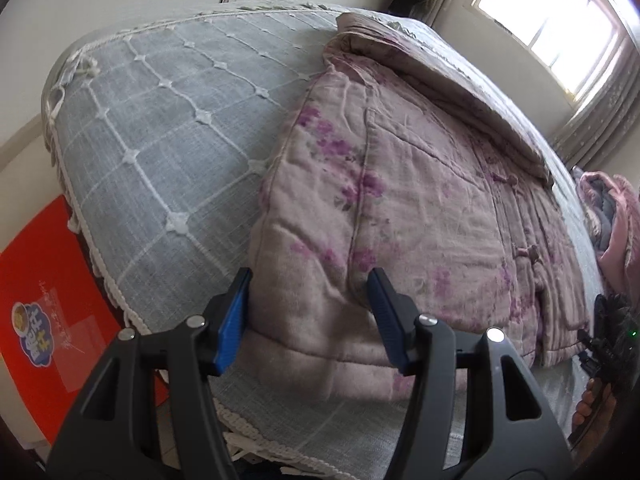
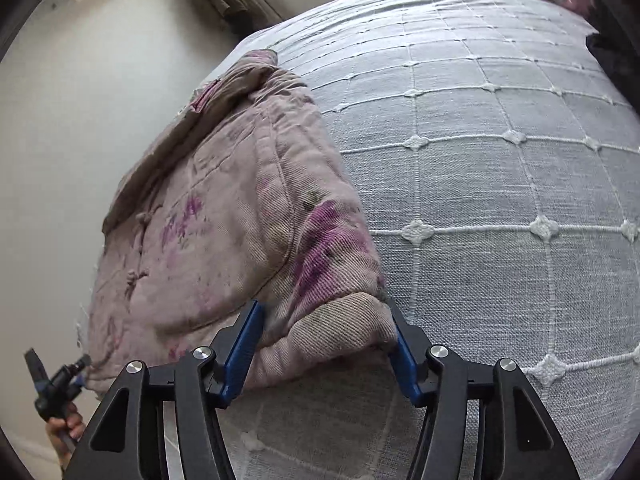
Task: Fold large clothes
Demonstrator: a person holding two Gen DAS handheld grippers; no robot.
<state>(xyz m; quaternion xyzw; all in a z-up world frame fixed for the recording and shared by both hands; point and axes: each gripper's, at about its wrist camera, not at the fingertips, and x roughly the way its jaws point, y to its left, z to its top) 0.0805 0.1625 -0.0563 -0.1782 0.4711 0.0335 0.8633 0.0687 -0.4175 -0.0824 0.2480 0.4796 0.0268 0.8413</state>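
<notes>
Spread across the bed, the padded jacket lies flat on a grey-blue bedspread stitched with a white grid. Its cloth is pale pink with purple flowers, and knotted cloth buttons run down its front. One sleeve is folded over the body.

At the near hem, the left hand-held gripper has its blue fingers spread apart to either side of the jacket's bottom corner, and whether they touch the cloth cannot be told. The right hand-held gripper has its fingers apart too, with a rolled corner of the jacket bulging between them and touching both pads; the grip does not look tight.

Further out, a red box sits on the floor beside the bed, a pink bundle of cloth lies near the far edge, and a bright window with curtains stands beyond.
</notes>
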